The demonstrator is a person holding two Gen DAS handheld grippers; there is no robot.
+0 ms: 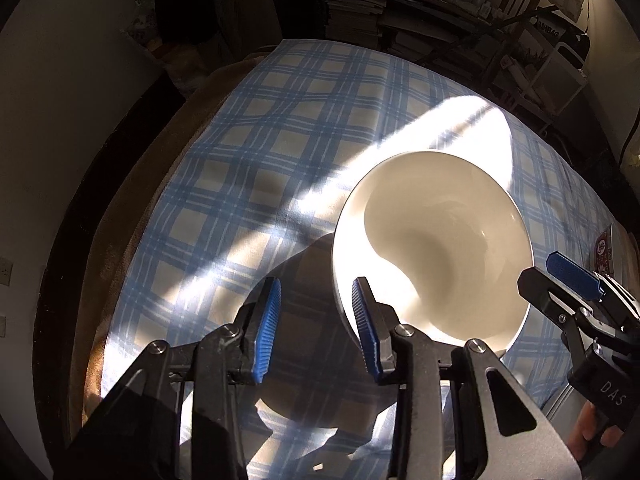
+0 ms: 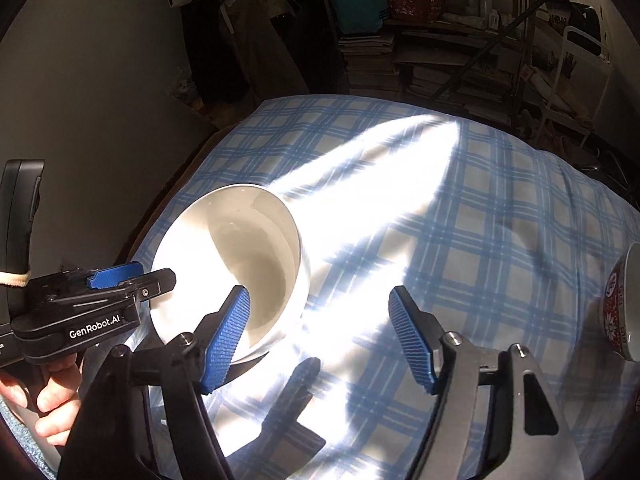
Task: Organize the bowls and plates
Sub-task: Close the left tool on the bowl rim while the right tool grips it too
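Blue ribbed pads fill the bottom of each wrist view. From the left wrist, the left gripper (image 1: 316, 330) has its jaws spread apart with nothing between them; its right-hand pad (image 1: 366, 332) sits in front of the near rim of the white bowl (image 1: 436, 240), though whether it touches that rim cannot be told. This bowl rests on the checked tablecloth (image 1: 248, 168), half in a strong band of sunlight and half in shade, its inside bare. Just under the bowl's near-left side lies a round dark shadow, with a second pale rounded rim showing beneath it close to the gripper; what that is cannot be made out. To the bowl's right the right gripper (image 1: 560, 280) reaches toward the rim, and fingers (image 1: 592, 428) of the person's hand curl round its handle. From the right wrist, the right gripper (image 2: 320, 340) is likewise wide open and holds nothing; its left pad (image 2: 228, 340) lies over the near edge of the white bowl (image 2: 240, 256), which appears to have a second bowl nested inside it. Left of the bowl, the left gripper (image 2: 132, 280) points at the rim, held by a hand (image 2: 52, 392). Far to the bowl's right, at the cloth's edge, stands a red patterned bowl (image 2: 616, 304), only partly in view. Beyond the checked tablecloth (image 2: 500, 240) are cluttered shelves (image 2: 440, 60) stacked with books.
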